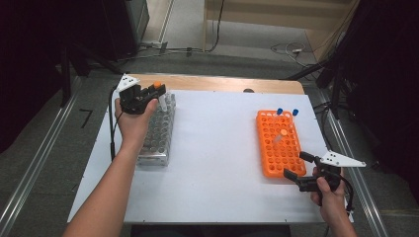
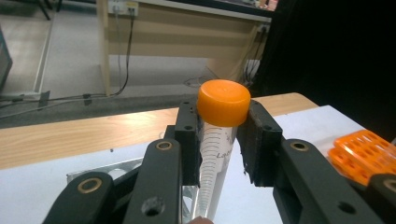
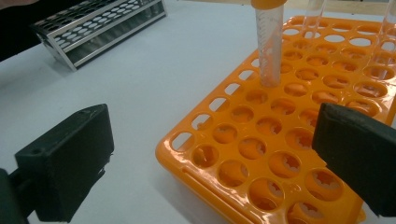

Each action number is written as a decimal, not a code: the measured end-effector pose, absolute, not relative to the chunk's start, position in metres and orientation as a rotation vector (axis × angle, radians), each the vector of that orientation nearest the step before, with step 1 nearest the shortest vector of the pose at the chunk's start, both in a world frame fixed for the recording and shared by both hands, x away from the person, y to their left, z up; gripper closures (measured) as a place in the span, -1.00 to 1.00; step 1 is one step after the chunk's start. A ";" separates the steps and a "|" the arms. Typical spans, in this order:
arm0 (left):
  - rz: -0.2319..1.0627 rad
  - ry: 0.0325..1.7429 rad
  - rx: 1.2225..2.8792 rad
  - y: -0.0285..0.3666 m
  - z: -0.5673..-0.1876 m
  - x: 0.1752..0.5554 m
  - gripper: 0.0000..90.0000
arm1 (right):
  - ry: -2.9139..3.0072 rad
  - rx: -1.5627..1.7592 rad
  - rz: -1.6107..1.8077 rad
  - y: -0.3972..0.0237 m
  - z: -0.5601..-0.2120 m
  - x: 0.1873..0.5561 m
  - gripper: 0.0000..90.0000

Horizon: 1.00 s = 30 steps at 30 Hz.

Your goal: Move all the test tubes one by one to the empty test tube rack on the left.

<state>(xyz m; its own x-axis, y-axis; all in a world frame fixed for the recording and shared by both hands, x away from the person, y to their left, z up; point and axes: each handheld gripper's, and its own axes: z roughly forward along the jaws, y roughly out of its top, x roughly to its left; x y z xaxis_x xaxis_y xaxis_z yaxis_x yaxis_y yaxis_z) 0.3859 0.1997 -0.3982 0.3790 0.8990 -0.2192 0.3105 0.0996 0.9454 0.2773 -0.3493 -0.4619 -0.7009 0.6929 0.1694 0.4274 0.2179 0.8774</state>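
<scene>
My left gripper [image 1: 150, 94] is shut on a clear conical tube with an orange cap [image 2: 222, 101], held upright above the far end of the metal rack [image 1: 159, 132]. In the left gripper view the two black pads [image 2: 188, 140] clamp the tube just under its cap. My right gripper [image 1: 298, 166] stands open at the near right corner of the orange rack [image 1: 278, 143], with nothing between its jaws. An orange-capped tube [image 3: 270, 42] stands in the orange rack, and two blue-capped tubes [image 1: 287, 112] stand at its far end.
A white sheet [image 1: 217, 163] covers the table, with a wooden strip [image 1: 217, 83] along the far edge. Open room lies between the two racks. Cables [image 1: 291, 49] trail over the floor beyond the table.
</scene>
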 end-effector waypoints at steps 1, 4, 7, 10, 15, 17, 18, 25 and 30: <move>0.623 1.165 1.453 0.200 -0.400 0.388 0.57 | 2.236 1.055 1.474 -0.350 -0.462 0.278 -1.00; 0.635 1.188 1.451 0.198 -0.406 0.395 0.57 | 2.235 1.062 1.475 -0.350 -0.463 0.278 -1.00; 0.661 1.202 1.438 0.196 -0.410 0.401 0.57 | 2.233 1.066 1.476 -0.351 -0.464 0.277 -1.00; 0.668 1.204 1.418 0.194 -0.411 0.405 0.57 | 2.233 1.064 1.475 -0.352 -0.464 0.277 -1.00; 0.666 1.174 1.411 0.188 -0.411 0.408 0.57 | 2.229 1.073 1.476 -0.354 -0.465 0.277 -1.00; 0.674 1.187 1.422 0.186 -0.412 0.409 0.57 | 2.226 1.077 1.479 -0.354 -0.465 0.276 -1.00; 0.683 1.199 1.428 0.185 -0.413 0.410 0.57 | 2.226 1.077 1.477 -0.355 -0.465 0.276 -1.00; 0.704 1.208 1.463 0.181 -0.416 0.411 0.57 | 2.219 1.077 1.479 -0.355 -0.465 0.276 -1.00; 0.708 1.231 1.536 0.175 -0.421 0.410 0.57 | 2.222 1.085 1.475 -0.355 -0.466 0.276 -1.00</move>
